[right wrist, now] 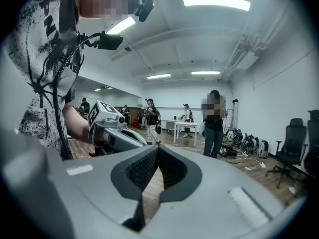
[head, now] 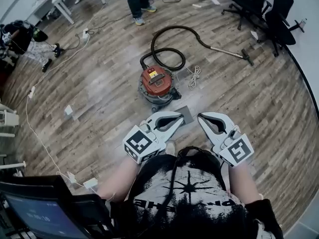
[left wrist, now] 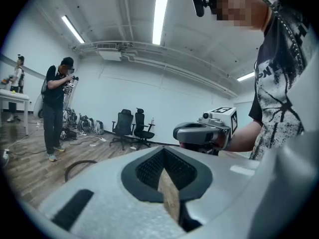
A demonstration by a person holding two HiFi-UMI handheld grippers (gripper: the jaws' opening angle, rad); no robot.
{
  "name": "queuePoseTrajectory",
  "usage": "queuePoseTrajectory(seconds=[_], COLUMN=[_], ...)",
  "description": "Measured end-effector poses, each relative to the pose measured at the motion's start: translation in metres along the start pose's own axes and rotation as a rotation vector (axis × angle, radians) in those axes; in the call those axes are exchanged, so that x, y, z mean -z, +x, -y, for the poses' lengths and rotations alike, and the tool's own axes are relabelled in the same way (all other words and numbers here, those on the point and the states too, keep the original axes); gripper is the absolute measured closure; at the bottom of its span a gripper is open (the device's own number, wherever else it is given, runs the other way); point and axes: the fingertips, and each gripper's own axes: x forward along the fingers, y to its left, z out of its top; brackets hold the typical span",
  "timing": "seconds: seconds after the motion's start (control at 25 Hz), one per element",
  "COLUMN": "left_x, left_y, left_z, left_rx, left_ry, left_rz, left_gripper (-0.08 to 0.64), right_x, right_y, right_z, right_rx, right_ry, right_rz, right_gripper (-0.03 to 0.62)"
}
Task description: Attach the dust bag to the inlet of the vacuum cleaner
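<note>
While left tool (head: 180,117), right tool (head: 200,117) shut: one vacuum cleaner (head: 156,82), one hose (head: 175,27).

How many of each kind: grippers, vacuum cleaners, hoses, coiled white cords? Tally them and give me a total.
Grippers: 2 (left gripper, right gripper)
Vacuum cleaner: 1
Hose: 1
Coiled white cord: 1
Total: 5
</note>
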Motion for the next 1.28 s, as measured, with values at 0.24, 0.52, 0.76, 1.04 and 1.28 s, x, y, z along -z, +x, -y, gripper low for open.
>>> queuePoseTrajectory(seconds=[0.24, 0.52, 0.76, 1.04, 1.28], left_x=[-0.001, -0.008, 0.003, 0.023, 0.053], left_y=[0.004, 0.018, 0.035, 0.038, 0.036], left_z=[-0.006, -0.008, 0.0, -0.006, -0.041], left_rx=[-0.142, -0.363, -0.504, -0.589, -0.578], left_ry=[-0.044, -0.079, -0.114, -0.148, -0.171], left_rz=[0.031, 0.074, 0.103, 0.085, 0.058], left_gripper=[0.561, 0.561, 0.561, 0.561, 0.561], right_x=[-0.006, 0.0, 0.009, 0.036, 0.108], right_y=[0.012, 0.005, -0.003, 0.008, 0.044], right_z=[0.016, 0.038, 0.055, 0.06, 0.058], right_rx=[-0.149, -0.36, -0.483, -0.571, -0.613], right_ry=[-0.015, -0.053, -0.076, -0.088, -0.066], right_rz=[0.044, 0.018, 0.032, -0.004, -0.147], right_gripper=[0.588, 0.588, 0.588, 0.588, 0.587])
